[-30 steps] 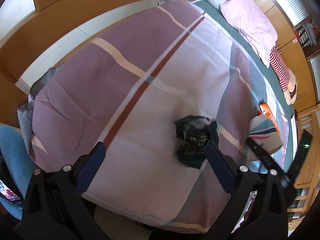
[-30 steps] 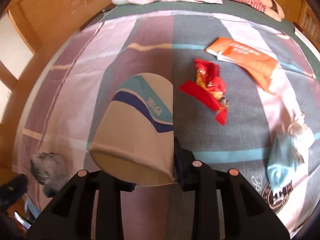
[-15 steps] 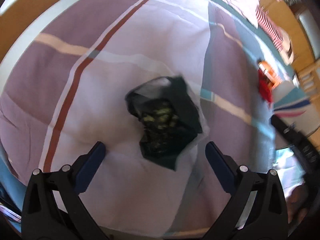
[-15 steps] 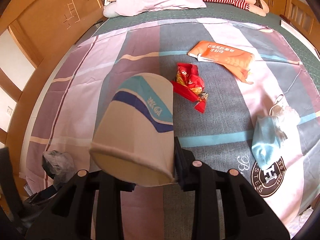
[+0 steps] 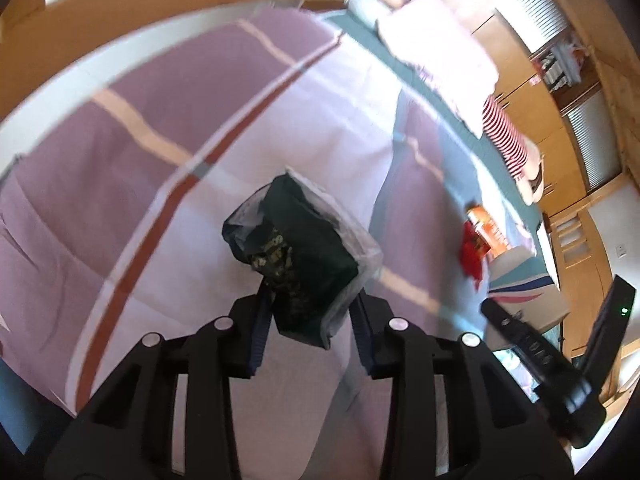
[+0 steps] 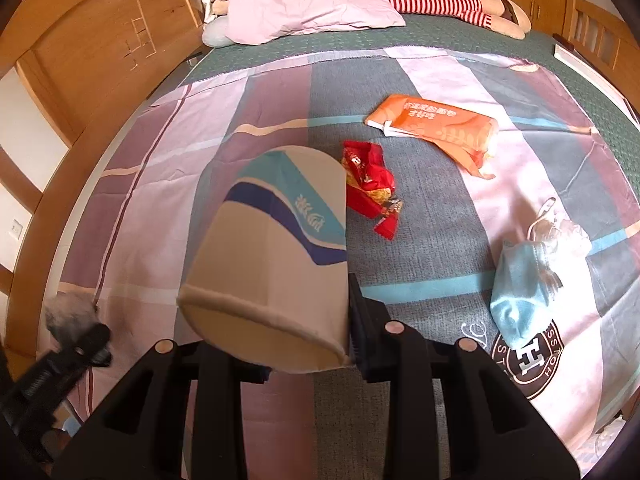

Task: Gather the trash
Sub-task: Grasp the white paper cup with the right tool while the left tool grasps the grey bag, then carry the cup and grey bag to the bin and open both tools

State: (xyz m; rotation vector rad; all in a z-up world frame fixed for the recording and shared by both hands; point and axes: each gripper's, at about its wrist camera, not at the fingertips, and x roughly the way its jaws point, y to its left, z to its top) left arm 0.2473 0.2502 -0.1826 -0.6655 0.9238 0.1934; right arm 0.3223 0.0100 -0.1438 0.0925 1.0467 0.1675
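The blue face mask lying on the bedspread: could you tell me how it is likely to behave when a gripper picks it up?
The face mask lies crumpled and thin, so probably light and floppy, sagging from a pinch. Its loose ear loops might dangle or snag.

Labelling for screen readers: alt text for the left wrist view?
The left gripper has just closed on a crumpled dark plastic bag on a purple-striped bedsheet. At right, the right gripper holds a paper cup.

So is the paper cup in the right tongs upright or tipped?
Tipped. The paper cup lies nearly sideways in the right tongs, its rim toward the camera and its base pointing away over the bed.
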